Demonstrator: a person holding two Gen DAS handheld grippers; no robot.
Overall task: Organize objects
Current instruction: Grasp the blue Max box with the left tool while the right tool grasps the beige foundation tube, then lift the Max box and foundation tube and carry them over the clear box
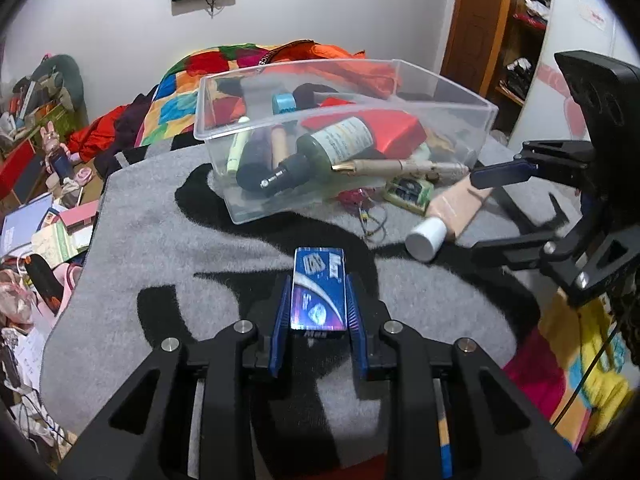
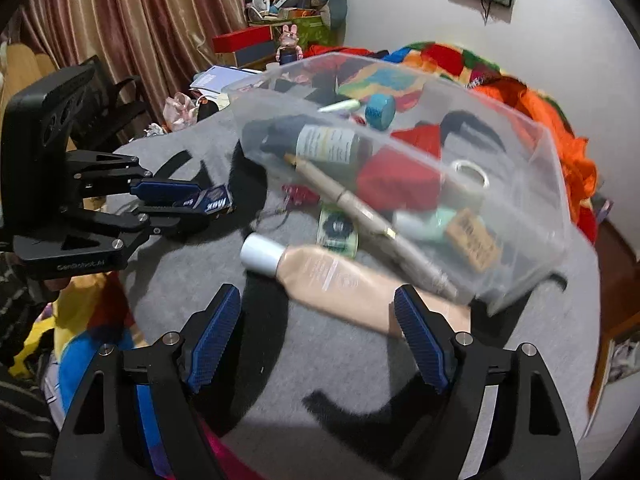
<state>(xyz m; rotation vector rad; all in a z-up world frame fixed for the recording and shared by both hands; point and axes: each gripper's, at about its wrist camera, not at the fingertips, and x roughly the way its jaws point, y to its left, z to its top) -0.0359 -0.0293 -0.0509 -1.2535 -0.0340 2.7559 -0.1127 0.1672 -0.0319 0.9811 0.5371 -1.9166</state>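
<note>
Clear bin part-filled; small blue box clamped in left gripper, short of bin; right gripper wide, empty, over beige tube on blanket.

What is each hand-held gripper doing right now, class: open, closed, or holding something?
Left hand-held gripper: closed on the small blue box.
Right hand-held gripper: open, holding nothing; the beige tube lies between its fingers.
</note>
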